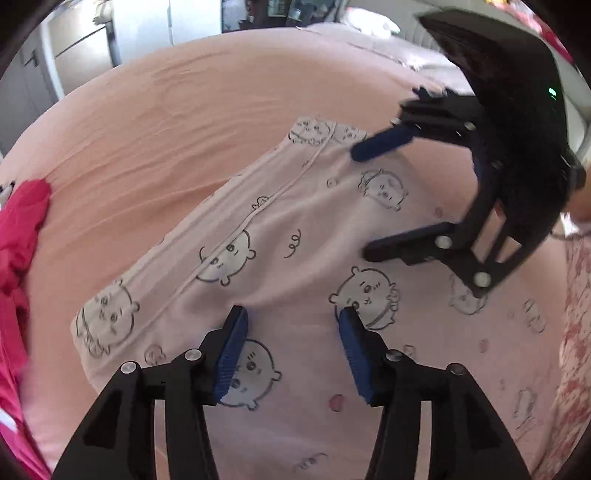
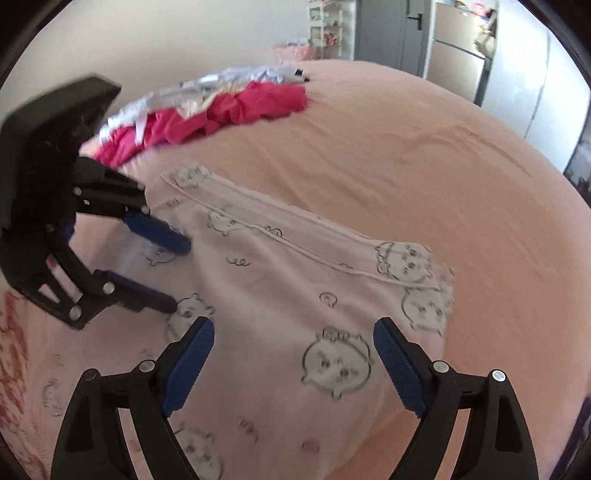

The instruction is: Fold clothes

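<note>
The pale pink garment (image 1: pixel 295 236) printed with little cartoon faces lies spread on the bed (image 1: pixel 177 110), running from the middle of the left wrist view down to its lower edge; its piped band (image 1: pixel 236 229) slants from upper centre to lower left; in the right wrist view the same garment (image 2: pixel 280 295) fills the centre and lower half, the band (image 2: pixel 295 240) slanting the other way, from upper left to right.

The left tongs (image 1: pixel 293 314) stand apart over the cloth at the bottom of their own view, nothing pinched between the blue pads; the right tongs (image 2: pixel 293 325) likewise gape wide above the fabric, holding nothing.

Each view catches the other tool: the right tongs (image 1: pixel 364 203) reach in from the upper right of the left view, covering part of the garment's far edge; the left tongs (image 2: pixel 183 273) come in from the left of the right view.

Only the right view shows the whole heap of crimson clothes (image 2: pixel 221 114) with white pieces (image 2: pixel 207 85) at the upper left; the left view gives just a crimson edge (image 1: pixel 18 236) at far left, and a floral fabric (image 1: pixel 576 314) at far right; a grey door (image 2: pixel 391 29) and cabinets sit in the background.
</note>
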### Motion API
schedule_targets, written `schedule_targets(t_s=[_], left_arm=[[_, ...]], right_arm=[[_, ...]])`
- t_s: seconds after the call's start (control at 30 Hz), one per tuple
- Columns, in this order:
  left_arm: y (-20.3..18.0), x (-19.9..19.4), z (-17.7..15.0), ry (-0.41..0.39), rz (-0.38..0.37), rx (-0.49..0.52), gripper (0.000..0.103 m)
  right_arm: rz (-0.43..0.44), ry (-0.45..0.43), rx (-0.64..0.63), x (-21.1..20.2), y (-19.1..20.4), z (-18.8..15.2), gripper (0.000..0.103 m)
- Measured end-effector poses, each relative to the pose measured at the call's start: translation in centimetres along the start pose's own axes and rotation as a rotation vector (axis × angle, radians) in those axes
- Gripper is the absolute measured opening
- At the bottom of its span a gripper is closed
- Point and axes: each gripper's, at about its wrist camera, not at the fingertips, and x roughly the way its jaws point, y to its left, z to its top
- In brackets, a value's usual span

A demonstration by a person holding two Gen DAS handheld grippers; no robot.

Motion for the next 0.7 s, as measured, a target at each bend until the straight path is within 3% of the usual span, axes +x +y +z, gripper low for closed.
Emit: schedule_targets(t_s=[0.07,0.13,0.23,0.3,0.33,0.37,0.43,0.53,0.57,0.6,0.67,0.7], left_arm=[[1.3,-0.7,0.4,-0.010,-0.030,0.018,0.049],[3.6,-1.4,0.3,-0.025,0.001,-0.029,0.049],[6.5,-3.5,-0.5,-0.073,-0.112,-0.176,0.049],[5.0,-3.8,-0.2,-0.088,-0.132,-0.094,0.049],[4.0,-3.5,0.1,-0.071,-0.121,-0.035,0.050],[3.8,-1.8,0.6,-0.019,-0.049,0.005,0.049],[4.6,-1.0,0.4,-0.011,-0.025,0.007,0.049],[4.9,-4.4,-1.2,-0.083,0.064,-0.102,0.049],[3.6,-5.6,-2.0,-0.136,0.058,-0.077,0.049],[2.4,-6.8,-2.9,-0.190,0.050,-0.049,0.053],[-0.2,-7.8,-4.3,-0.224,0.026,-0.014,0.060],[-1.2,-7.6,-4.9,-0.186,0.030,-0.050,0.060]], right_arm=[[0.035,0.016,0.006,2.0,-1.6,0.9,0.090],[0.072,0.016,0.044,3.0,-3.5,1.6,0.090],[0.168,-0.015,0.127,2.1,-4.6,2.0,0.090],[0.214,-0.041,0.124,0.9,-4.2,1.9,0.091],[0.195,-0.040,0.079,0.9,-3.5,2.1,0.091],[0.171,-0.037,0.030,1.1,-2.6,2.4,0.091],[0.056,-0.003,0.025,2.1,-3.1,2.3,0.090],[-0.047,-0.011,0.154,1.2,-6.7,0.7,0.089],[-0.111,-0.018,0.189,0.1,-7.0,0.0,0.089],[-0.105,-0.043,0.193,-1.1,-6.4,-0.8,0.090],[-0.078,-0.093,0.171,-3.5,-4.2,-2.3,0.090],[-0.073,-0.089,0.141,-4.2,-2.4,-2.9,0.090]])
